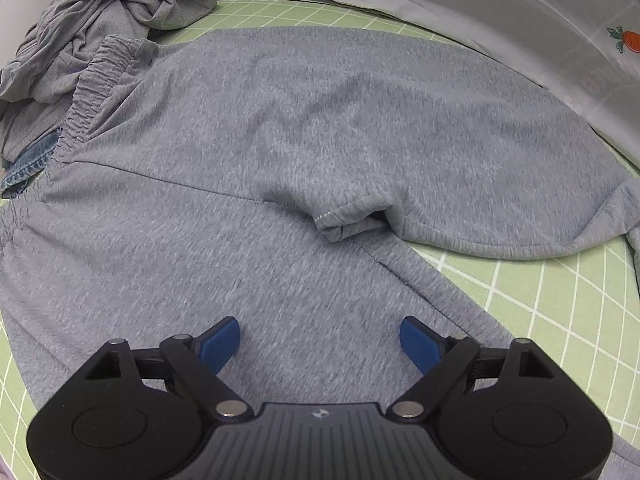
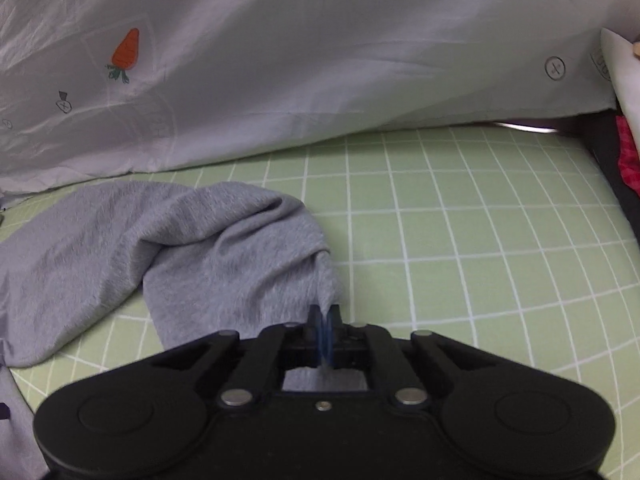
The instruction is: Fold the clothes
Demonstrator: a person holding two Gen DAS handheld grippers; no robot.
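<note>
The left wrist view shows the grey shorts [image 1: 280, 168] spread flat on the green grid-pattern sheet [image 1: 560, 320], elastic waistband [image 1: 92, 92] gathered at the left, crotch seam puckered at centre. The left gripper [image 1: 320, 340] hovers above 1 leg with its 2 blue fingers [image 1: 220, 344] spread wide, holding nothing. A crumpled grey garment pile [image 1: 120, 12] and a denim edge [image 1: 28, 164] lie beside the waistband; only this view shows them.

The right wrist view shows the right gripper [image 2: 325, 320], fingers pressed together, pinching the hem of the shorts' leg [image 2: 224, 256], which bunches into soft folds. Behind lies a white carrot-print cover [image 2: 280, 60].
</note>
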